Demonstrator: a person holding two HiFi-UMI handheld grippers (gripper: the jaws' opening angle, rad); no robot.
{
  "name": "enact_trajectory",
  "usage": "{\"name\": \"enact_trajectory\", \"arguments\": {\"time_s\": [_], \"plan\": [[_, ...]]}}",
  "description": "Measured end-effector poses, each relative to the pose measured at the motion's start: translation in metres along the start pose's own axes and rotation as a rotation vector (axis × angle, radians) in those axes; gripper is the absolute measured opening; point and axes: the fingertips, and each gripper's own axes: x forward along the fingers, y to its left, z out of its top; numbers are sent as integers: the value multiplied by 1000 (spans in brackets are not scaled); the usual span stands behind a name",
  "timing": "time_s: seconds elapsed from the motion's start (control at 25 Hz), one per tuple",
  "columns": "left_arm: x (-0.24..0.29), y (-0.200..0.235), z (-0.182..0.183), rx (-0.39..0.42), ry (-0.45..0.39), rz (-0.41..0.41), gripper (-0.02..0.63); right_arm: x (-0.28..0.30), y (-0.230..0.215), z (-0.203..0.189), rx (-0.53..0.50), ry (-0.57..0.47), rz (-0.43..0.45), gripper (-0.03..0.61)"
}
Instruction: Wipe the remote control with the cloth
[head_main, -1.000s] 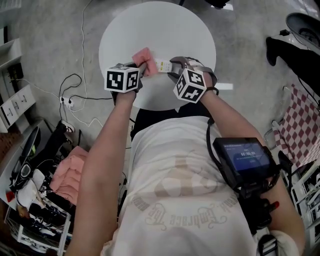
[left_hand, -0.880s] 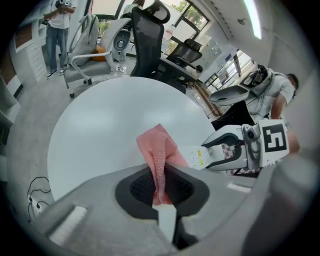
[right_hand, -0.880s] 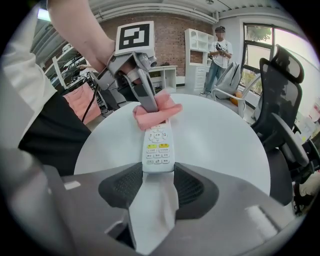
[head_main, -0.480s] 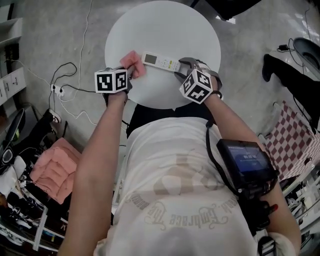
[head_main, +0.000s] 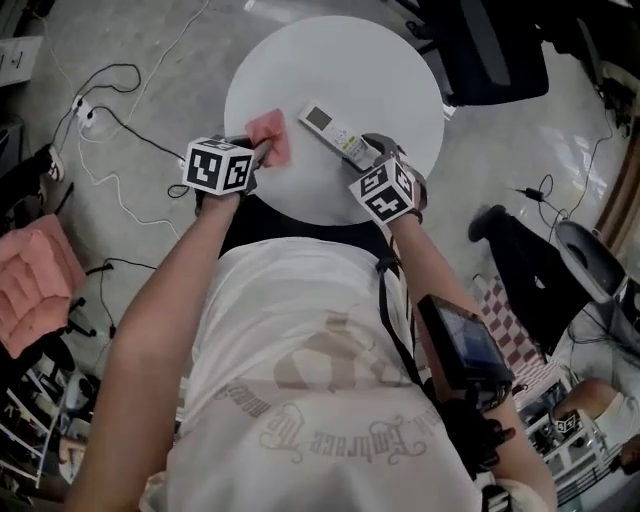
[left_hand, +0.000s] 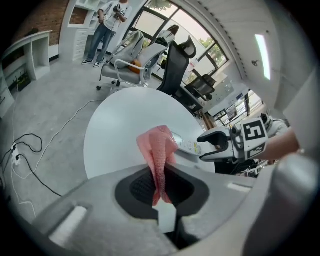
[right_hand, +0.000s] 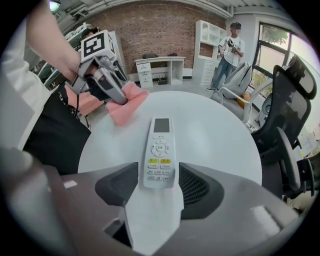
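My left gripper (left_hand: 161, 186) was clamped on the pink cloth (left_hand: 157, 150), held near the remote control (right_hand: 160, 150). My right gripper (right_hand: 160, 187) had just been opening its jaws. The remote lay between them, unclamped, on the round white table (right_hand: 215, 135).

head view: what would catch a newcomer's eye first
The pink cloth, pinched in the left hand-held gripper over the near left part of the round white table. Next, the white remote lying on it, its near end between the jaws of the right hand-held gripper, which have just been opening and stand clear of it.
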Motion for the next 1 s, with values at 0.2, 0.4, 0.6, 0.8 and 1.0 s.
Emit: {"name": "enact_trajectory", "arguments": {"time_s": [0.2, 0.4, 0.6, 0.8, 1.0], "plan": [[-23, 16, -12, -41, -44, -19, 18, 21, 6, 24, -12, 79, 4, 287], [-37, 20, -26, -83, -85, -31, 18, 35, 4, 21, -38, 238, 1, 274], [-45, 27, -33, -104, -100, -47, 18, 40, 1, 24, -40, 297, -15, 253], [-59, 32, -38, -91, -102, -62, 18, 37, 11, 30, 57, 289, -6, 250], [-57, 21, -27, -77, -103, -127, 18, 27, 19, 15, 355, 204, 71, 249]]}}
